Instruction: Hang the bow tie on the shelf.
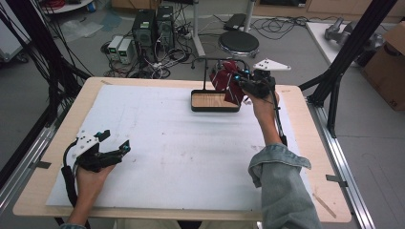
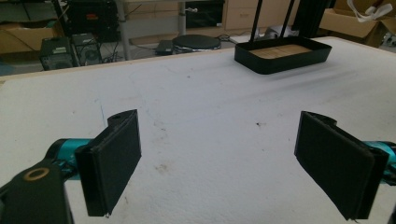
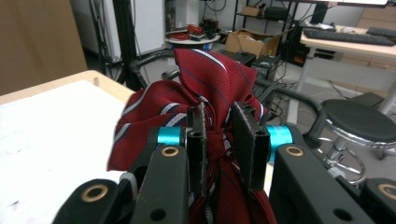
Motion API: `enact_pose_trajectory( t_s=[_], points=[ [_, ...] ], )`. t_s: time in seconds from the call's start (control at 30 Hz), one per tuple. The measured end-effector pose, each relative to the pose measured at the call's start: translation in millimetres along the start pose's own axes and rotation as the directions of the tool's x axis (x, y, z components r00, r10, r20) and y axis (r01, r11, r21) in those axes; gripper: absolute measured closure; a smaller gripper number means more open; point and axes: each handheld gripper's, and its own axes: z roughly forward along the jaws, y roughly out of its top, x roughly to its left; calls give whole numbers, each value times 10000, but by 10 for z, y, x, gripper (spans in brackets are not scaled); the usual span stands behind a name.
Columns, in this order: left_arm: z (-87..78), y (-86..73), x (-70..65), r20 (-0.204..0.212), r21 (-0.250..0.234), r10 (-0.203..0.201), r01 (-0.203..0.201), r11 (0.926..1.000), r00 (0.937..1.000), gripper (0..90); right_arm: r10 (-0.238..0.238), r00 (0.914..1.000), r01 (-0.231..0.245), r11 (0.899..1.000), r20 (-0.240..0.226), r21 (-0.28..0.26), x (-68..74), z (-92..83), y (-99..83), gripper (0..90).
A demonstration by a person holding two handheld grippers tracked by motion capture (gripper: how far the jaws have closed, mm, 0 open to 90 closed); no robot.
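Here, at the counter's (image 1: 157, 138) near left, the left gripper (image 1: 112, 142) rests low over the white mat with its jaws spread wide and nothing between them. At the far right, the right gripper (image 1: 240, 82) pinches a red striped cloth (image 3: 205, 88), raised over the black tray (image 1: 215, 101).

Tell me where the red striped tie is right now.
The red striped tie is pinched in the right gripper, held up over the black tray at the table's far edge; the right gripper view shows it bunched between the fingers.
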Motion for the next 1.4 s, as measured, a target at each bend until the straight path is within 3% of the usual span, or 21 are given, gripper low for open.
enact_pose_trajectory(
  t_s=[0.07,0.17,0.47,0.6,0.8,0.9,1.07,1.4],
  points=[
    [-2,-1,1,0,-5,23,-23,10000,10000,149,-100,9999,101,9998,81,-151,-22,7,14,757],
    [-3,-4,3,5,-2,5,-5,10000,10000,149,256,9996,-253,9992,79,-304,-129,51,54,757],
    [3,-10,-9,39,46,19,-19,10000,10000,149,399,9986,-389,9989,359,-274,-269,186,28,757],
    [-3,-12,-3,19,63,54,-54,10000,10000,149,858,9945,-828,9953,608,-508,-389,176,-21,757],
    [12,-19,-17,66,99,56,-57,9999,10000,149,1675,9815,-1601,9837,925,-821,-611,123,-112,757],
    [18,-22,-22,59,115,65,-65,9999,10000,149,1840,9780,-1763,9809,980,-827,-647,117,-132,757],
    [16,-22,-19,69,104,63,-64,9999,10000,149,1855,9749,-1792,9819,1232,-606,-685,119,-164,757],
    [2,-24,-16,69,101,46,-47,9999,10000,149,1577,9750,-1650,9857,1565,345,-704,172,-242,755]
  ],
)
